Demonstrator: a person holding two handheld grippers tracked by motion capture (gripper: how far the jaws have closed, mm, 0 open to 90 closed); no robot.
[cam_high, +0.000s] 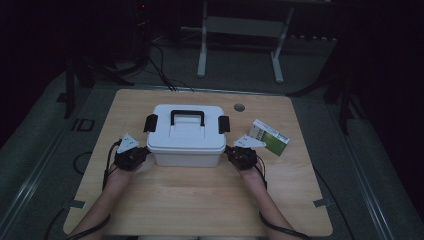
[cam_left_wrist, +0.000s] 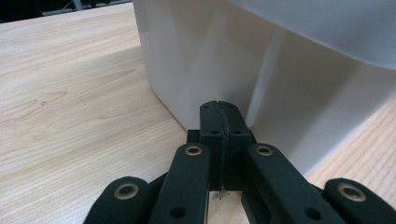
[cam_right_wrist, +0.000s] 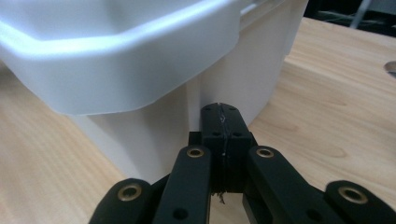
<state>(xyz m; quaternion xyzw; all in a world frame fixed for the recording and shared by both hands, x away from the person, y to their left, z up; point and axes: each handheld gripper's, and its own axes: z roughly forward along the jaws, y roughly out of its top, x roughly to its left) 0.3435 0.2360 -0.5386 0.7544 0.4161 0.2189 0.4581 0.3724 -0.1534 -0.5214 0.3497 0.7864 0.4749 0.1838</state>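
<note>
A white plastic storage box (cam_high: 186, 135) with a black handle and black side latches stands in the middle of the wooden table (cam_high: 200, 200). My left gripper (cam_high: 145, 155) sits at the box's near left corner, its jaws shut with nothing between them. In the left gripper view the closed jaw tips (cam_left_wrist: 219, 112) are right against the white box wall (cam_left_wrist: 196, 60). My right gripper (cam_high: 227, 152) is at the near right corner, jaws also shut and empty. In the right gripper view its tips (cam_right_wrist: 221, 114) meet the box wall (cam_right_wrist: 140, 135) under the lid's rim.
A green and white carton (cam_high: 270, 137) lies on the table just right of the right gripper. A round cable hole (cam_high: 239, 107) sits behind the box. A white desk frame (cam_high: 240, 45) stands on the floor beyond the table. Cables trail from both grippers.
</note>
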